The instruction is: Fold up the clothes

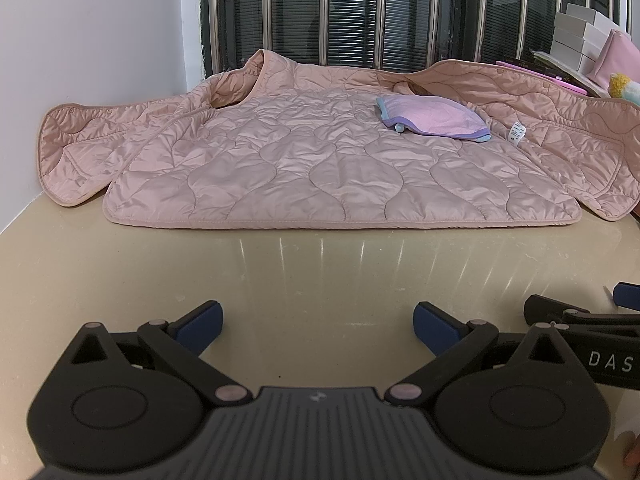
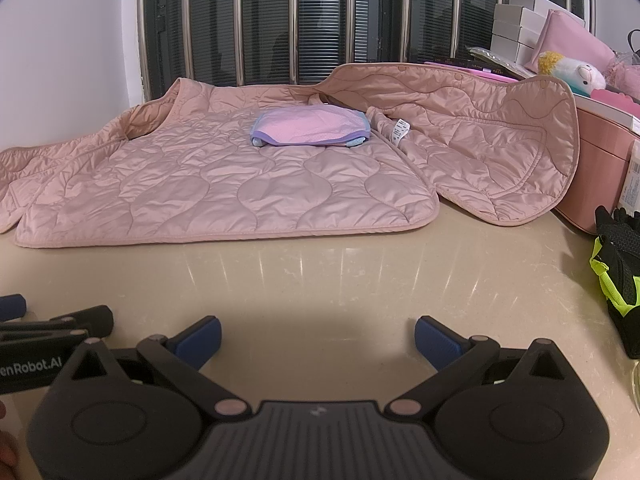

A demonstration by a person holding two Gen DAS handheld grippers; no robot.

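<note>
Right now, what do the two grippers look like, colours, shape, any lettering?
Both match: the left gripper and right gripper have matte black bodies with a ribbed centre panel, round housings each side, black linkage arms with pale pinkish-grey pivot pins, and blue ribbed pads on the fingers. White lettering runs along their sides, cut off at the frame edges. No cables or sleeves show.

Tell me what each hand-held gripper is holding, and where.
Nothing. Left hand-held gripper and right hand-held gripper are open above the beige table.

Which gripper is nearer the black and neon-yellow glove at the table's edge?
Right. The right gripper hovers over the bare table with the glove just off to its right; the left gripper sits further left, beyond the right one, and its camera doesn't show the glove.
</note>
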